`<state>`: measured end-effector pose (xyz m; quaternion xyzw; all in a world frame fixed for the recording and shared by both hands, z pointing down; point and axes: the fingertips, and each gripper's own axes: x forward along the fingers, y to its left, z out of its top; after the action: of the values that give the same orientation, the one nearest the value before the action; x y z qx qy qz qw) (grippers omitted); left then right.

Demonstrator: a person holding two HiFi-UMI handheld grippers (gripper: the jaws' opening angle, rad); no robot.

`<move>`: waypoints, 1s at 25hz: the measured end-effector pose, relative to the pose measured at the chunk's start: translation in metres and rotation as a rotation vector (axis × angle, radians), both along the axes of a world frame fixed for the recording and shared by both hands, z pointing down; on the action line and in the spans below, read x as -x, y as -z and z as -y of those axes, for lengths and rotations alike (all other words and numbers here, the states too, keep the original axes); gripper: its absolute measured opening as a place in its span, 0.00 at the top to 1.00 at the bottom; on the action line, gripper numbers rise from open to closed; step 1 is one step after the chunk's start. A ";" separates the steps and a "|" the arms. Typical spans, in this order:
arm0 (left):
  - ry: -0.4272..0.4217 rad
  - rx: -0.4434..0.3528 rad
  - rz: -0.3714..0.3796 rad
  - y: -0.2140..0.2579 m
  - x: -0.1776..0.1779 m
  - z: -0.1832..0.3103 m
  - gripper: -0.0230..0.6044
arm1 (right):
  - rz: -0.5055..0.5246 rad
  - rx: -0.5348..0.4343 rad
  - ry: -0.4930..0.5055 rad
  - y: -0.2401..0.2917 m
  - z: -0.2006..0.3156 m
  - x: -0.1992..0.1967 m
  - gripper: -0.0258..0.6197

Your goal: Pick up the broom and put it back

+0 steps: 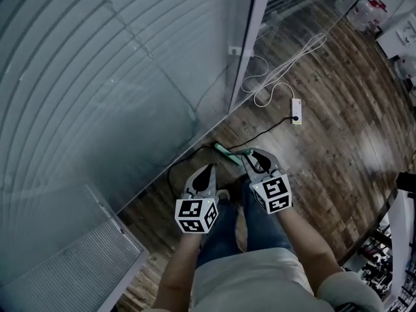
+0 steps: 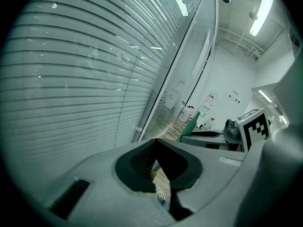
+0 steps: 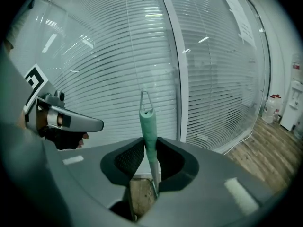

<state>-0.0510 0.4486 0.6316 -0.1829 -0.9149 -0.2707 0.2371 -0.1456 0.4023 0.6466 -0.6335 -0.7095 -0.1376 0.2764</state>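
Right claw (image 3: 150, 140) clamped on green broom handle (image 3: 147, 119), left claw (image 2: 155, 144) pinched shut, blinds (image 3: 94, 56) ahead.

1. An office-type or lab-type indoor room is indicated.
2. In the head view, a full-height glass partition (image 1: 97, 96) backed by slatted blinds is recorded from 9 to 12 o'clock. It is divided by a pale metal post (image 1: 250, 38).
3. Dark wood-plank flooring (image 1: 338, 129) is seen from 1 to 5 o'clock.
4. A power strip (image 1: 296, 111) with a looped white cable (image 1: 286, 64) is noted on the flooring at 1 o'clock.
5. Tube ceiling lights (image 2: 258, 20) and a white wall (image 2: 227, 74) are seen in the left gripper view at 1 o'clock.
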 end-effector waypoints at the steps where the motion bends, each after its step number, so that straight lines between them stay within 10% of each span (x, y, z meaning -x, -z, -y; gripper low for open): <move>1: 0.005 -0.001 0.000 -0.002 0.002 -0.002 0.96 | 0.001 0.003 0.001 -0.003 -0.005 0.003 0.82; 25: 0.116 -0.019 -0.039 -0.028 0.020 -0.031 0.96 | -0.042 0.031 -0.012 -0.040 -0.101 0.072 0.82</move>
<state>-0.0707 0.4792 0.6598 -0.2386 -0.8954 -0.2888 0.2406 -0.2179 0.5034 0.6870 -0.6363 -0.7093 -0.1118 0.2821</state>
